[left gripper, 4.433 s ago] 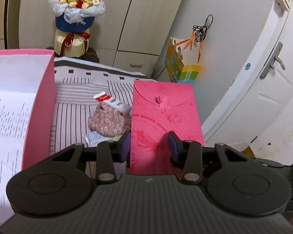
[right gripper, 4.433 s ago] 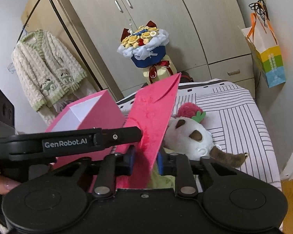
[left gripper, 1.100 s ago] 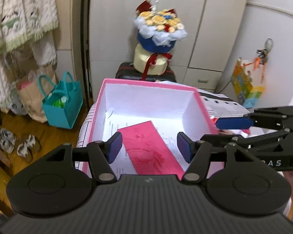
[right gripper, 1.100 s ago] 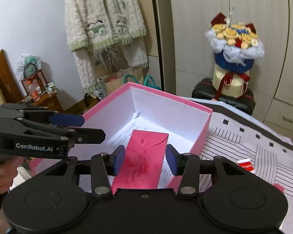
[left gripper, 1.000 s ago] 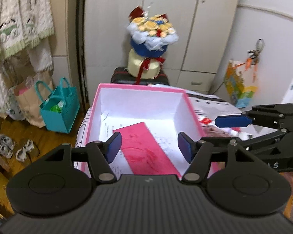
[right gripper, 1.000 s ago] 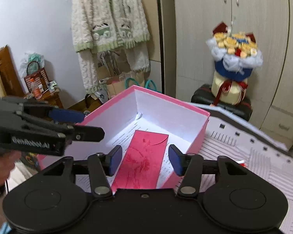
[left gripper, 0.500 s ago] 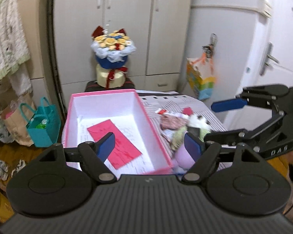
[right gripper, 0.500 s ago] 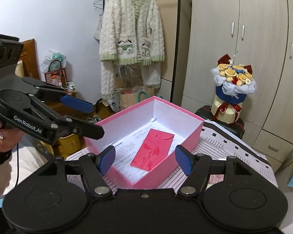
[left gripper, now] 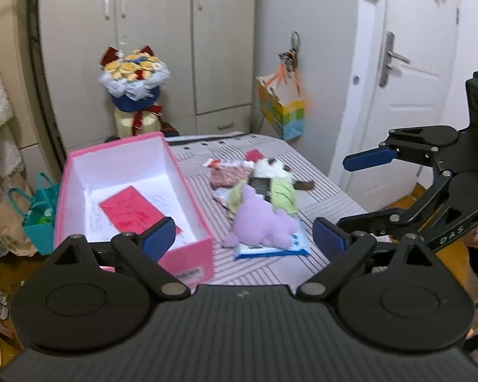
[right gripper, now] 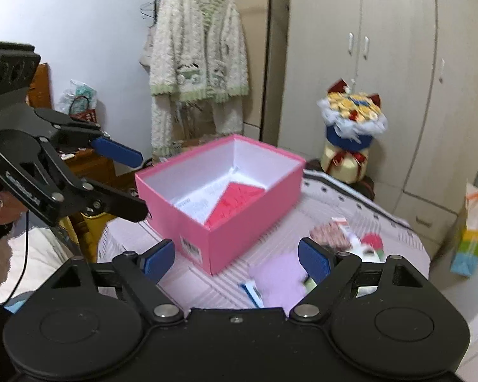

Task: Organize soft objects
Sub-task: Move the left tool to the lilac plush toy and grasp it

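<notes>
Both grippers have backed away from the box, leaving the envelope flat inside it. The left gripper and right gripper are opening, nothing between the jaws. The toys (a heap beside the box) seem next.

I am facing tall beige wardrobe doors with small metal handles. A white panelled door with a silver lever handle is standing to my right. A fluffy cream-and-green cardigan is hanging against the pale wall.
</notes>
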`<act>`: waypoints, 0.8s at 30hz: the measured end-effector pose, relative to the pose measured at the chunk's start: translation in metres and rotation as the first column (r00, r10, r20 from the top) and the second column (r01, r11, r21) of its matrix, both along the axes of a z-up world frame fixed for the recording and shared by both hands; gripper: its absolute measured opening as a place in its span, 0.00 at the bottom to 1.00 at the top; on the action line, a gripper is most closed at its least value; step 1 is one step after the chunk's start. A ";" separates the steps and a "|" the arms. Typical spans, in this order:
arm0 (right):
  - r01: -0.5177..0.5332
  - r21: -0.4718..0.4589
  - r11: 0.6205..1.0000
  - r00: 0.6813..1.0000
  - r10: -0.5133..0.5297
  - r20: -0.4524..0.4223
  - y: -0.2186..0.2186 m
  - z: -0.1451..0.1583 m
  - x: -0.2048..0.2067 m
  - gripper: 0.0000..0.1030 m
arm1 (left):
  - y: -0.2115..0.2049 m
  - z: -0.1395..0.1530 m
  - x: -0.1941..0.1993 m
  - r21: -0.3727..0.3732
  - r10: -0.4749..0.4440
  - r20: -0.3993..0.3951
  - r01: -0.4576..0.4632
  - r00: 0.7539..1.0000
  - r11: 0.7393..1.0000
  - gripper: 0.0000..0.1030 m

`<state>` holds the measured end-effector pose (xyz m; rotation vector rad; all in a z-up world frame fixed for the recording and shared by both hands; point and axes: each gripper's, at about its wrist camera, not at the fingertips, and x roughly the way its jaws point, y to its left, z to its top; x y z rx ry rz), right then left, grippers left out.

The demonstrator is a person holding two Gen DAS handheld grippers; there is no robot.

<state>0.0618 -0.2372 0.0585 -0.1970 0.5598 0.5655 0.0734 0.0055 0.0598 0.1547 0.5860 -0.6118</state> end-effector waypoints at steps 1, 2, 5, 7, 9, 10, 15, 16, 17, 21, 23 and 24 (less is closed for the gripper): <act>0.009 -0.002 1.000 1.000 -0.009 -0.002 -0.004 -0.005 -0.001 0.85 | -0.004 -0.003 -0.001 0.002 -0.008 -0.007 0.008 1.000 1.000 0.94; 0.017 -0.004 1.000 1.000 -0.017 -0.001 -0.007 -0.009 -0.003 0.85 | -0.009 -0.006 -0.001 0.005 -0.013 -0.013 0.013 1.000 1.000 0.94; 0.040 -0.021 0.999 0.999 -0.040 0.020 -0.018 -0.024 -0.006 0.85 | -0.024 -0.017 0.000 0.013 -0.037 -0.018 0.037 0.999 0.999 0.95; 0.054 -0.044 0.998 0.997 -0.051 0.058 -0.024 -0.035 -0.008 0.85 | -0.035 -0.024 0.002 0.013 -0.039 -0.021 0.039 0.999 0.999 0.96; 0.062 -0.058 0.996 0.994 -0.057 0.092 -0.028 -0.047 -0.007 0.85 | -0.044 -0.033 0.005 0.005 -0.037 -0.027 0.037 0.999 0.999 0.96; 0.061 -0.062 0.996 0.993 -0.054 0.104 -0.030 -0.053 -0.007 0.85 | -0.048 -0.037 0.007 -0.004 -0.032 -0.032 0.032 0.999 0.999 0.96; 0.047 -0.111 0.993 0.990 -0.032 0.135 -0.030 -0.088 -0.001 0.85 | -0.064 -0.059 0.026 -0.065 0.000 -0.105 -0.006 0.994 0.998 0.95; 0.045 -0.118 0.992 0.990 -0.028 0.138 -0.030 -0.092 0.001 0.85 | -0.068 -0.064 0.031 -0.067 0.009 -0.125 -0.017 0.992 0.998 0.94; 0.037 -0.124 0.992 0.990 -0.020 0.139 -0.028 -0.097 0.004 0.85 | -0.070 -0.068 0.035 -0.071 0.011 -0.143 -0.022 0.990 0.997 0.94; 0.009 -0.084 0.996 0.990 0.003 0.144 -0.029 -0.112 0.014 0.85 | -0.077 -0.088 0.049 -0.105 0.044 -0.188 -0.065 0.981 0.992 0.93; 0.022 -0.039 0.999 0.990 -0.016 0.143 -0.031 -0.122 0.022 0.84 | -0.080 -0.097 0.054 -0.118 0.075 -0.187 -0.098 0.979 0.988 0.91; 0.052 -0.024 0.998 0.989 -0.048 0.143 -0.032 -0.128 0.028 0.83 | -0.082 -0.102 0.056 -0.125 0.095 -0.184 -0.119 0.978 0.985 0.90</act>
